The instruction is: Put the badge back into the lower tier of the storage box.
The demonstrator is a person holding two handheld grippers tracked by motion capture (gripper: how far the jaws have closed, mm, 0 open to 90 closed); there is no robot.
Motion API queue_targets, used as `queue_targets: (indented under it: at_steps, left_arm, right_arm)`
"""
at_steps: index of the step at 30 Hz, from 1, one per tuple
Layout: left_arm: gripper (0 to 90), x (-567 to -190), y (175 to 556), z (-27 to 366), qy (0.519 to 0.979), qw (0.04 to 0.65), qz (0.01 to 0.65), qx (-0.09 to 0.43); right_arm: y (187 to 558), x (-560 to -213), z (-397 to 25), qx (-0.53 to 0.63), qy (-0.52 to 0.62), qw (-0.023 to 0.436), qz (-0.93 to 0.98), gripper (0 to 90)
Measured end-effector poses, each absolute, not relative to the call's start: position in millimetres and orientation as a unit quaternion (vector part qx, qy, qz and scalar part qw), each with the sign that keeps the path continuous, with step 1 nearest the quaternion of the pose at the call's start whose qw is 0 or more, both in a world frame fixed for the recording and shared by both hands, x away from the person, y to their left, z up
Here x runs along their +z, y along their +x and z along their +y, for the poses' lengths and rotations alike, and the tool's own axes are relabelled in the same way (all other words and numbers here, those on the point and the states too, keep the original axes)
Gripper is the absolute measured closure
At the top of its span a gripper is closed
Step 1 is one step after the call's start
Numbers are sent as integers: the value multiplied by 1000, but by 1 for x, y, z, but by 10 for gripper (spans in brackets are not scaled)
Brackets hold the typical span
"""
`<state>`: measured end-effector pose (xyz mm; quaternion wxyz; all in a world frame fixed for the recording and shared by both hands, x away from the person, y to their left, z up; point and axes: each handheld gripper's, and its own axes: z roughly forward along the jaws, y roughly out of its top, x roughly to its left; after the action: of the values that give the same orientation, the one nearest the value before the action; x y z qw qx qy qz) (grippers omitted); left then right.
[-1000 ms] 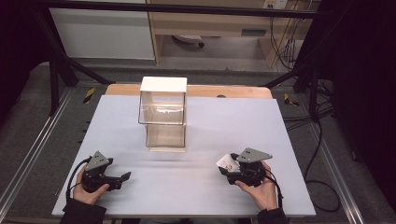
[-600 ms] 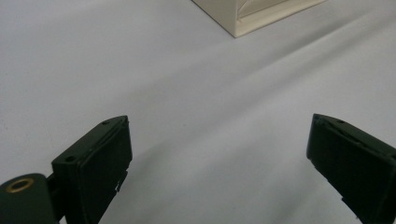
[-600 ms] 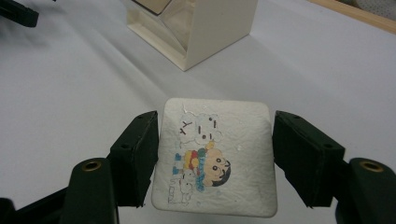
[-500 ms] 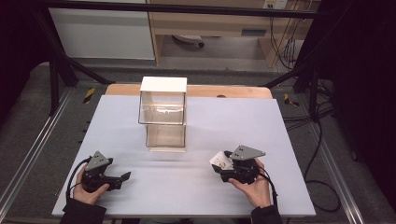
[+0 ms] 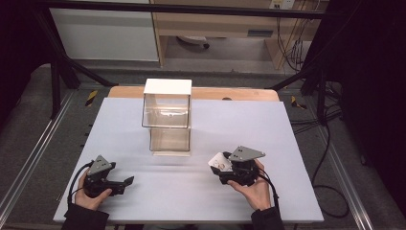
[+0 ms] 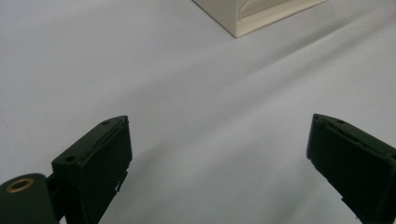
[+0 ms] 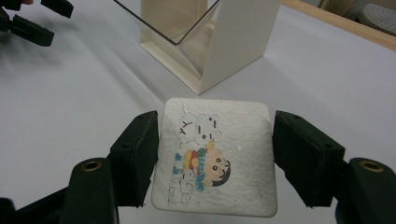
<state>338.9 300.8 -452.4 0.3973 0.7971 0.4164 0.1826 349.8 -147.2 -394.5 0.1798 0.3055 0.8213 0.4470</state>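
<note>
two black grippers near the table's (image 5: pixel 287 143) front edge: right gripper (image 7: pixel 215 154) clamps a square, pulpy cartoon-printed coaster (image 7: pixel 215 158), left gripper (image 6: pixel 219 158) gapes empty, before a clear, cream-based box (image 5: pixel 167 117).

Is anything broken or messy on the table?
Nothing looks broken or spilled. The clear box stands upright in the middle of the table. The right gripper has its jaws on both sides of a white square pad with a cartoon picture, whose surface looks a bit crinkly. The left gripper is open.
</note>
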Motion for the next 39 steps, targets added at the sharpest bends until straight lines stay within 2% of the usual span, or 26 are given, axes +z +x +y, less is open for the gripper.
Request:
queue_targets:
  at_steps: [39]
  left_arm:
    - [61,-452,339,301,796,398,417,185]
  right_arm:
    - [364,-381,-100,470,283,173,818,329]
